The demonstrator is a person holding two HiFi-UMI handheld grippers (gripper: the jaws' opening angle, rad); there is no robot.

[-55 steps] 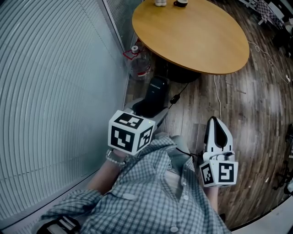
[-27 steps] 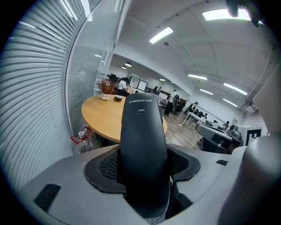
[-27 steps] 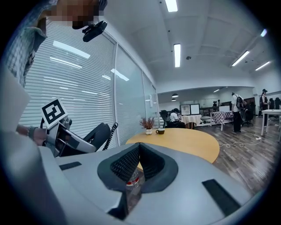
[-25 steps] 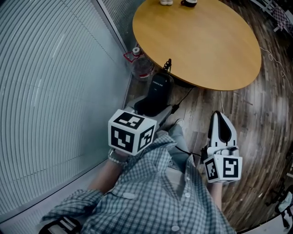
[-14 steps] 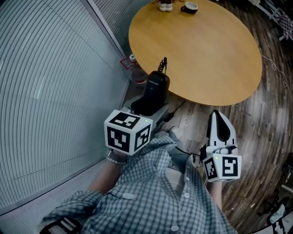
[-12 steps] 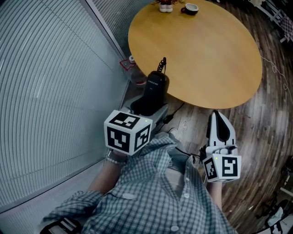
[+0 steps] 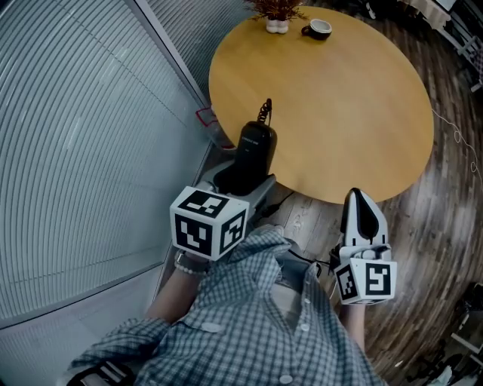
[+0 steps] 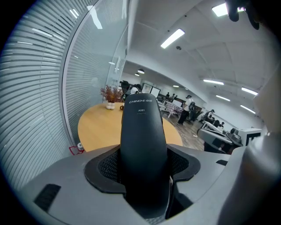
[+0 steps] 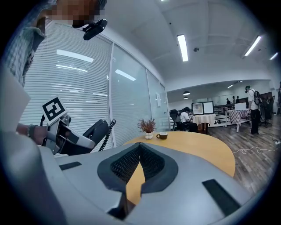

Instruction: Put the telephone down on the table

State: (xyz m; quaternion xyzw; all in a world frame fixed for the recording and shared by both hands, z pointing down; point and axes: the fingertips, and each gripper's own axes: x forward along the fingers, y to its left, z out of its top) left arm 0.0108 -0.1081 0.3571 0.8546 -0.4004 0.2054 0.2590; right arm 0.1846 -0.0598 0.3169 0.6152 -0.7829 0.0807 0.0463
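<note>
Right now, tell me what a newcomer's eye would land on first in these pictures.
The black telephone handset with its coiled cord, clamped in the left hand-held gripper, hangs by the near edge of the round wooden table. The right hand-held gripper, lower right in the head view, is shut and empty. At the table's far edge stand a small potted plant and a dark cup.

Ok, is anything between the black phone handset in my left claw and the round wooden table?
Nothing visible does. The black telephone handset in the left claw is at the round wooden table's near edge, where the top is bare; the small potted plant and dark cup stand at the far edge.
</note>
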